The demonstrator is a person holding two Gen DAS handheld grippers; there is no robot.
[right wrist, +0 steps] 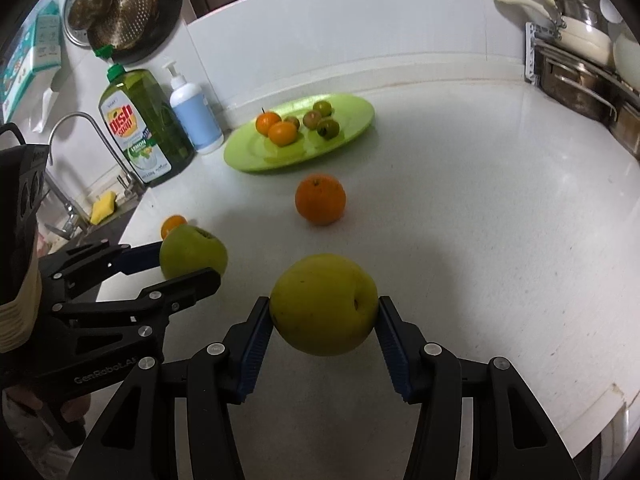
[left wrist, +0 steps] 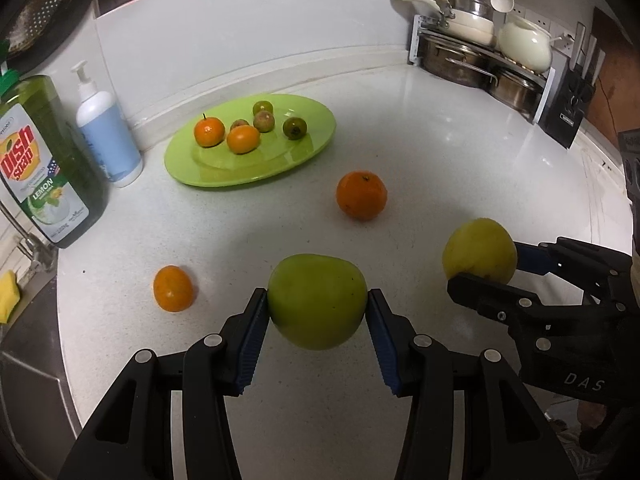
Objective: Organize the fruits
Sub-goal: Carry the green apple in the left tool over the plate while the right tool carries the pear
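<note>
My left gripper [left wrist: 317,305] is shut on a green apple [left wrist: 316,300], held just above the white counter; it also shows in the right wrist view [right wrist: 192,254]. My right gripper [right wrist: 324,310] is shut on a yellow-green apple [right wrist: 323,304], seen at the right in the left wrist view [left wrist: 479,251]. A green plate [left wrist: 304,148] at the back holds two small oranges [left wrist: 209,131] and several small green-brown fruits [left wrist: 295,128]. A large orange [left wrist: 361,196] lies between plate and grippers. A small orange [left wrist: 173,288] lies left of the green apple.
A dish soap bottle [left wrist: 40,164] and a white-blue pump bottle [left wrist: 106,136] stand left of the plate. A sink with a tap [right wrist: 96,152] and yellow sponge [right wrist: 103,208] is at the left. A rack of pots [left wrist: 480,48] stands at the back right.
</note>
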